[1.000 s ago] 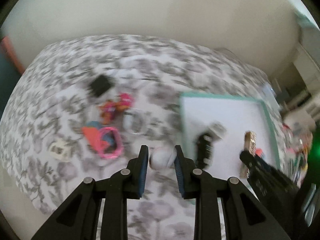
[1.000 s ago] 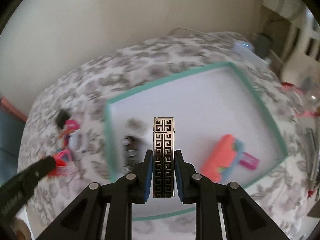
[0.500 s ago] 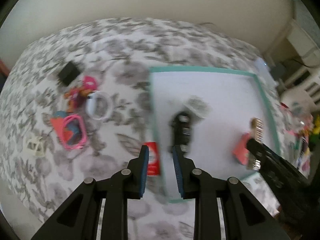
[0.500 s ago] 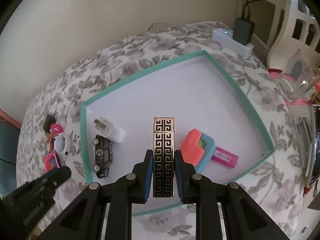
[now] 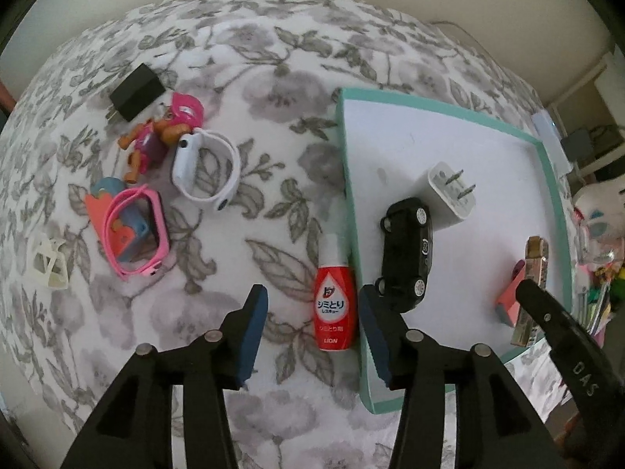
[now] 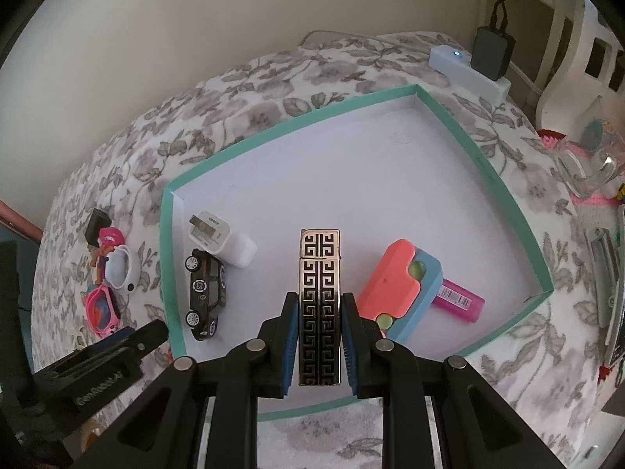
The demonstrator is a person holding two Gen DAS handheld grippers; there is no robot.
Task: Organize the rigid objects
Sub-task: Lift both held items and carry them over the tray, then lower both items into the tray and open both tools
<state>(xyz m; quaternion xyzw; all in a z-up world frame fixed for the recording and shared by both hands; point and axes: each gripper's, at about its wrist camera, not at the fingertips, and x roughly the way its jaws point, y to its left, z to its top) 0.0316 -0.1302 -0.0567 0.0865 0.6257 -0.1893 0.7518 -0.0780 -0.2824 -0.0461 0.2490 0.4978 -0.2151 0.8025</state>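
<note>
The right gripper (image 6: 319, 336) was clenched on a metal lighter with a black key pattern (image 6: 319, 293) and held it upright above the teal-rimmed tray (image 6: 168, 211). In the tray lay a black toy car (image 6: 205, 293), a white plug adapter (image 6: 220, 239) touching the car's end, an orange and blue block (image 6: 398, 287), and a pink lighter (image 6: 459, 301) partly under that block. The left gripper (image 5: 312, 326) was released, its jaws wide apart, over a red stain-remover bottle (image 5: 335, 305) that lay on the floral cloth (image 5: 273, 78) just beside the tray's outer wall. Further left on the cloth were a white watch band (image 5: 207, 172), a pink frame (image 5: 136, 230), a small toy figure (image 5: 156, 138) and a black charger (image 5: 134, 92), all well apart from the tray
</note>
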